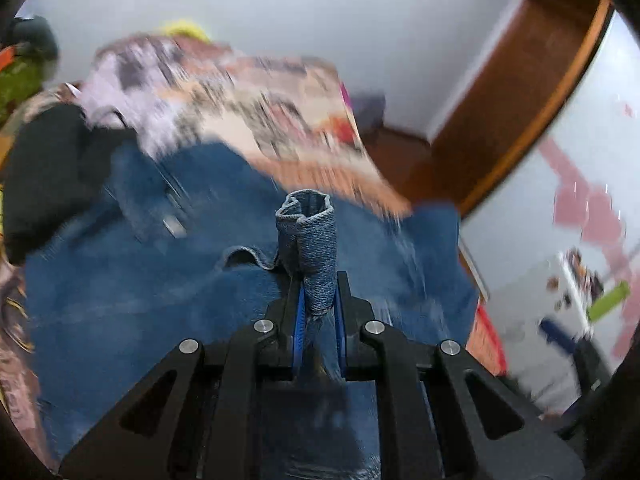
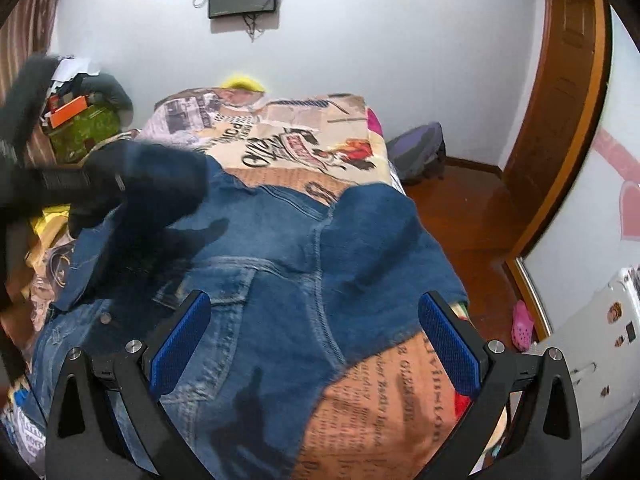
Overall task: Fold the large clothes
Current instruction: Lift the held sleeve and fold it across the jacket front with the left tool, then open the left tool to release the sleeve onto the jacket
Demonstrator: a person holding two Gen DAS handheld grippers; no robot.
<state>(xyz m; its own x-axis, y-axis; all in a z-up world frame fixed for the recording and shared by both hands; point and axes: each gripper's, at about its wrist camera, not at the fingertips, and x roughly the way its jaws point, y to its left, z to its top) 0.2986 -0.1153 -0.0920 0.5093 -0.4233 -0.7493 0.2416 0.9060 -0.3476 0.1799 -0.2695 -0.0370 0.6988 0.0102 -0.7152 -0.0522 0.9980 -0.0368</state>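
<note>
— How did the jeans (image 2: 280,248) handle?

— Heavy, stiff denim, I judged; best gripped at a hem or the waistband. My left claw (image 1: 319,300) was clenched on a rolled fold of it. The right claw (image 2: 316,344) hung released above.

— And their look?

— Faded blue, stitched seams, spread on the bed (image 2: 304,140).

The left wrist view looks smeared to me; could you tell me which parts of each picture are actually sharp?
Left wrist view: the left gripper and its pinched denim fold are sharp, the bedspread smeared. Right wrist view: mostly sharp, jeans stitching legible; only the dark shape upper left blurs.
</note>
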